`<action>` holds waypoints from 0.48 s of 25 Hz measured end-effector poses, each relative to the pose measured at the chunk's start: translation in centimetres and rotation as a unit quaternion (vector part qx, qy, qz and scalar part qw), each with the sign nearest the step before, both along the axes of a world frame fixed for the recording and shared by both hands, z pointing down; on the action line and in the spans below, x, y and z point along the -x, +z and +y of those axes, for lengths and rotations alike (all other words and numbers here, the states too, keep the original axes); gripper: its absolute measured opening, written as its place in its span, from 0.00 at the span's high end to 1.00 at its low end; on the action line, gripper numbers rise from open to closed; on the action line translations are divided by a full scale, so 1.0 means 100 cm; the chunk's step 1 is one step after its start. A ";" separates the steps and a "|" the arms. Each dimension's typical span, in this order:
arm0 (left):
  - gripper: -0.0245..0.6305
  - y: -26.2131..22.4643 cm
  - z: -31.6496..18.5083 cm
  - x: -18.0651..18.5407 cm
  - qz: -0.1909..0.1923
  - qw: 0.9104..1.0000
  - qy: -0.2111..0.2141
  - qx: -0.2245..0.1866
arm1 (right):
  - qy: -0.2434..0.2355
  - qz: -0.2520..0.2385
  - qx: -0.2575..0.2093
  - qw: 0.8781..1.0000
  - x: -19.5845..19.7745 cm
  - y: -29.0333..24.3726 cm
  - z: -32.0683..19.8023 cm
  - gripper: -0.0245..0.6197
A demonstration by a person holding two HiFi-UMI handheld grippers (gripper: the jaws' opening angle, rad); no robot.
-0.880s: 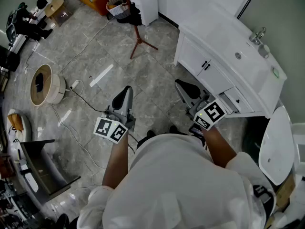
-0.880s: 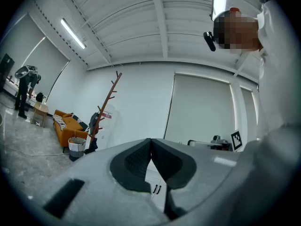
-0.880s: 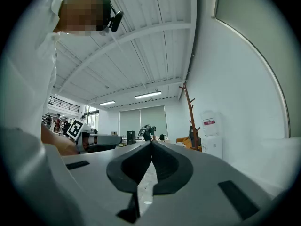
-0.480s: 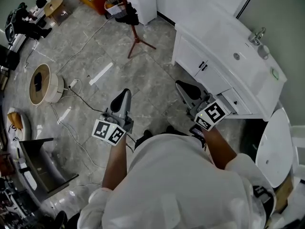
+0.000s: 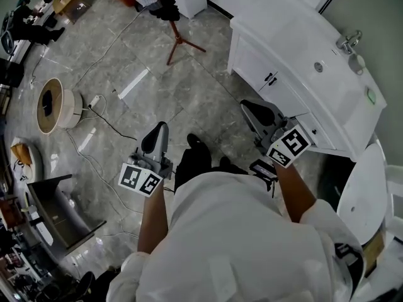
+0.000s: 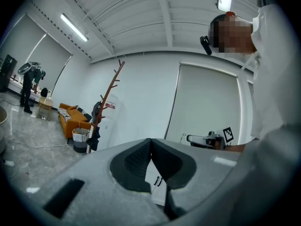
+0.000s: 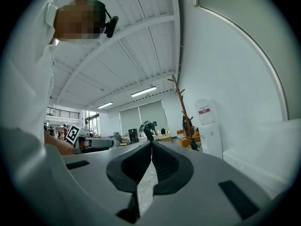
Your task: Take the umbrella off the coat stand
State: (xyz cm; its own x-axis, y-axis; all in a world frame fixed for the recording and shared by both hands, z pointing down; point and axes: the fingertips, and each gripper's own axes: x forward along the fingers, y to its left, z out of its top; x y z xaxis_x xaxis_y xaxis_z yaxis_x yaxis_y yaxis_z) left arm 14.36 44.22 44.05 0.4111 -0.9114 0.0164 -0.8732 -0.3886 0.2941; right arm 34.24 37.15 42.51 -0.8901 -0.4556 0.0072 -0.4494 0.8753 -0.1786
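Head view: left tool [image 5: 160, 128] and right tool [image 5: 250, 107] both closed, empty, held level toward reddish-brown wooden coat stand [image 5: 179, 40], well apart from it; likely carried ready for the reach, umbrella indistinct.

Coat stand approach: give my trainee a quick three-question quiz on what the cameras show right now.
1. True or false: the left gripper is shut with nothing between its jaws.
2. Where is the coat stand? A) between the two grippers; B) far ahead, out of reach of both grippers; C) lying flat beside the person's feet.
3. What white furniture stands just to the right of the right gripper?

Key: 1 true; 2 B; 3 the cabinet.
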 end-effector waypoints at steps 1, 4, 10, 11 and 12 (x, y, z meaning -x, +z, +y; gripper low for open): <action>0.94 0.004 -0.007 0.006 0.003 1.000 0.000 0.002 | 0.000 0.002 0.005 1.000 0.006 0.004 -0.008 0.94; 0.94 0.014 -0.037 0.026 0.013 1.000 0.002 -0.002 | -0.003 0.015 0.005 1.000 0.029 0.011 -0.034 0.94; 0.94 0.021 -0.121 0.078 0.021 1.000 0.014 -0.007 | 0.004 0.034 0.022 0.999 0.088 0.012 -0.104 0.94; 0.94 0.018 -0.139 0.088 0.025 0.999 0.016 -0.013 | 0.003 0.044 0.018 0.999 0.099 0.008 -0.120 0.94; 0.94 0.016 -0.154 0.099 0.029 0.999 0.019 -0.016 | 0.003 0.053 0.014 0.999 0.111 0.003 -0.134 0.94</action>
State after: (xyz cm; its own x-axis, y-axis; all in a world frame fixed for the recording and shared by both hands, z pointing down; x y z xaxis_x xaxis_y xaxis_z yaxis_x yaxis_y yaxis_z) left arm 4.46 28.83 45.62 0.4456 -0.8945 -0.0370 -0.8394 -0.4318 0.3302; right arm 23.11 23.73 42.86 -0.8808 -0.4596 0.1137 -0.4727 0.8675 -0.1550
